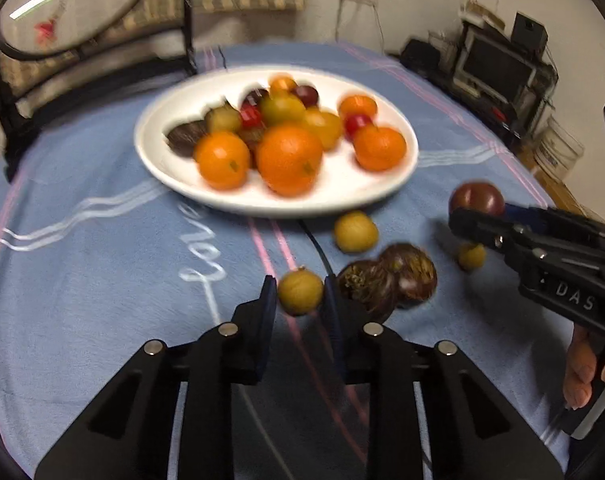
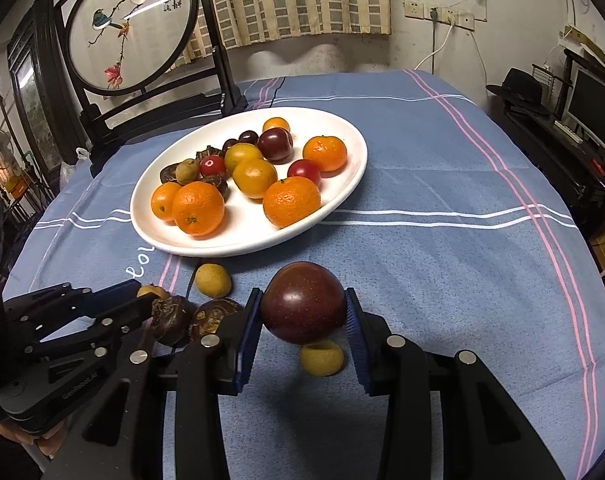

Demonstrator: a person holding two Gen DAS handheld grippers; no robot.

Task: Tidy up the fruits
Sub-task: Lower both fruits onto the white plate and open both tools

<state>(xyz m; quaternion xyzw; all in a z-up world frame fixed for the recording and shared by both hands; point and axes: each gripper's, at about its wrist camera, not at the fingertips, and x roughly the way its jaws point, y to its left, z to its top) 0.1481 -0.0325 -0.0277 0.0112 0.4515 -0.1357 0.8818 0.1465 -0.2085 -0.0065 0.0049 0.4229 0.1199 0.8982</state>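
Left wrist view: the left gripper (image 1: 300, 292) is clamping a small yellow-brown fruit (image 1: 300, 291) between its narrowly parted fingers, above the blue cloth (image 1: 102, 280). To its right, the right gripper (image 1: 468, 216), lettered "DAS", is pinching a dark plum (image 1: 477, 197). The white plate (image 1: 342, 196) of oranges and mixed fruit is blurring with motion.

Right wrist view: the right gripper's blue pads (image 2: 247, 332) are gripping the plum sharply in focus; a yellow fruit (image 2: 321, 357) is lying half hidden beneath. Cloth lettering is reading only "lo", cut off by the plate.
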